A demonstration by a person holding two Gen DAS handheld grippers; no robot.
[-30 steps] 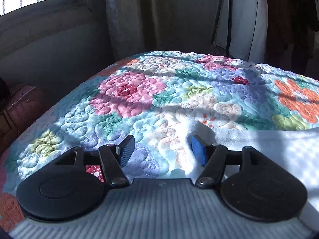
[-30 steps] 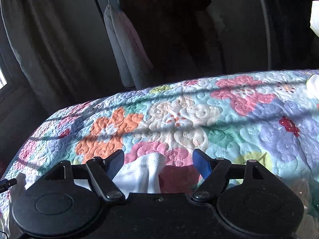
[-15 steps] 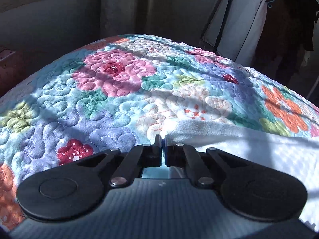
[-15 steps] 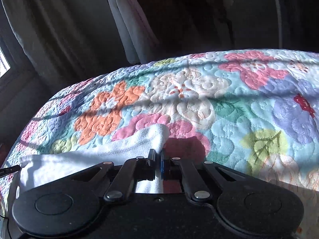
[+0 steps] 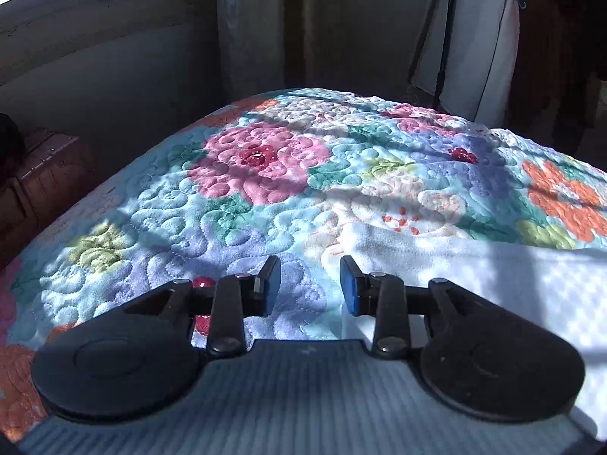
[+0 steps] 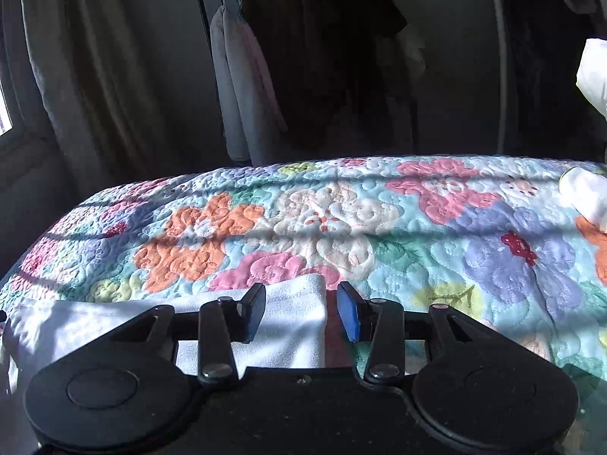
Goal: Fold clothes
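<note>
A white garment point(image 5: 474, 265) lies flat on the flowered quilt point(image 5: 265, 174). In the left wrist view its left corner lies just ahead of my left gripper point(image 5: 310, 284), which is open and empty, its right pad over the cloth edge. In the right wrist view the garment point(image 6: 288, 314) shows its right corner between the pads of my right gripper point(image 6: 301, 309), which is open and holds nothing. The quilt point(image 6: 379, 227) spreads beyond it.
A clothes rack with hanging garments point(image 6: 242, 87) stands behind the bed. A white cloth point(image 5: 478, 45) hangs at the far right of the left wrist view. A brown case point(image 5: 41, 178) sits left of the bed. More white fabric point(image 6: 586, 197) lies at the quilt's right edge.
Both grippers were open a second ago, shut at the garment's corners half a second ago, and are open again now. The garment lies flat on the quilt.
</note>
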